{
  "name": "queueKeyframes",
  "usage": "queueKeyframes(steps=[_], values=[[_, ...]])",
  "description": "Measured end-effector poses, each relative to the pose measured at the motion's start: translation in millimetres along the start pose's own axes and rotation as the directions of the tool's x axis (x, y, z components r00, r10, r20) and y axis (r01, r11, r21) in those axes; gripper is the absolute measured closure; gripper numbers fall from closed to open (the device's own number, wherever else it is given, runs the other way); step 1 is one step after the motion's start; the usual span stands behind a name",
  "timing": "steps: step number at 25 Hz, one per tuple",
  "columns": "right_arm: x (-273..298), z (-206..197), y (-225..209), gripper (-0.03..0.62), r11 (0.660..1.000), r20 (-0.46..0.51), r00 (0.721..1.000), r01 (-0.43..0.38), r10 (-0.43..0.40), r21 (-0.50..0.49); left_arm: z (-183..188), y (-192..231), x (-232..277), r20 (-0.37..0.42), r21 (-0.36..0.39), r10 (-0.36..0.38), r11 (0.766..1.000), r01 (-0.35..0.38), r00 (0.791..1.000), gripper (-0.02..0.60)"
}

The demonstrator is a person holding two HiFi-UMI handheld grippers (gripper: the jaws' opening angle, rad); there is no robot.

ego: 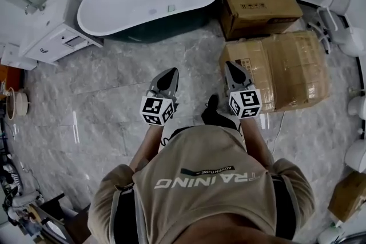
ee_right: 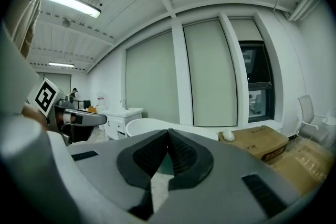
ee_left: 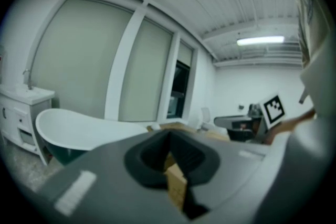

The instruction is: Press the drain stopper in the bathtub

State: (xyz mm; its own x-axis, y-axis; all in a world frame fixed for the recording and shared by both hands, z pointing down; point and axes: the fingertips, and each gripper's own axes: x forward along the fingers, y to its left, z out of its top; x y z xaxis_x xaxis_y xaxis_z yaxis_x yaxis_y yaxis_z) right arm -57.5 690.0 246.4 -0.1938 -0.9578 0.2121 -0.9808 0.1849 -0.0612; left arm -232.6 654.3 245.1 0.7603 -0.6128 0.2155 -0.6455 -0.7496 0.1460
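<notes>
The white freestanding bathtub [ego: 148, 0] stands at the far side of the marble floor, well ahead of me. A small round mark, likely the drain stopper [ego: 152, 10], shows on its floor, with a small square fitting [ego: 171, 8] beside it. My left gripper [ego: 170, 74] and right gripper [ego: 233, 67] are held side by side at waist height, pointing toward the tub and far short of it. Both are shut and hold nothing. The tub [ee_left: 79, 131] lies beyond the left gripper [ee_left: 169, 136], and the tub [ee_right: 152, 126] also shows past the right gripper [ee_right: 169, 134].
A white vanity cabinet [ego: 54, 31] stands left of the tub. Cardboard boxes [ego: 260, 3] sit right of the tub, with a wrapped box [ego: 286, 68] close to my right gripper. White chairs [ego: 337, 8] line the right edge. Grey marble floor [ego: 108, 100] lies between me and the tub.
</notes>
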Motion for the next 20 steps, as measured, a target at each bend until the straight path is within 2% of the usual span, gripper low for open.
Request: queueKeyframes(steps=[3, 6, 10, 15, 20], values=[[33.5, 8.4, -40.0, 0.585, 1.0, 0.006, 1.0, -0.021, 0.021, -0.002, 22.3, 0.8, 49.3, 0.011, 0.017, -0.011, 1.0, 0.011, 1.0, 0.58], [67.3, 14.7, -67.2, 0.585, 0.997, 0.008, 0.997, -0.079, 0.079, -0.006, 40.1, 10.2, 93.1, 0.02, 0.013, 0.023, 1.0, -0.023, 1.0, 0.58], [107.0, 16.0, -95.0, 0.585, 0.987, -0.02, 0.987, -0.158, 0.157, -0.036, 55.0, 18.3, 133.8, 0.04, -0.032, 0.084, 0.996, -0.083, 0.996, 0.58], [138.9, 17.8, -108.0, 0.585, 0.978, -0.042, 0.978, -0.206, 0.205, -0.026, 55.3, 39.8, 162.6, 0.008, -0.072, 0.154, 0.986, -0.153, 0.988, 0.58], [168.9, 9.7, -116.1, 0.585, 0.975, -0.08, 0.972, -0.22, 0.219, -0.003, 58.5, 60.8, 192.6, -0.012, -0.051, 0.145, 0.988, -0.145, 0.989, 0.58]])
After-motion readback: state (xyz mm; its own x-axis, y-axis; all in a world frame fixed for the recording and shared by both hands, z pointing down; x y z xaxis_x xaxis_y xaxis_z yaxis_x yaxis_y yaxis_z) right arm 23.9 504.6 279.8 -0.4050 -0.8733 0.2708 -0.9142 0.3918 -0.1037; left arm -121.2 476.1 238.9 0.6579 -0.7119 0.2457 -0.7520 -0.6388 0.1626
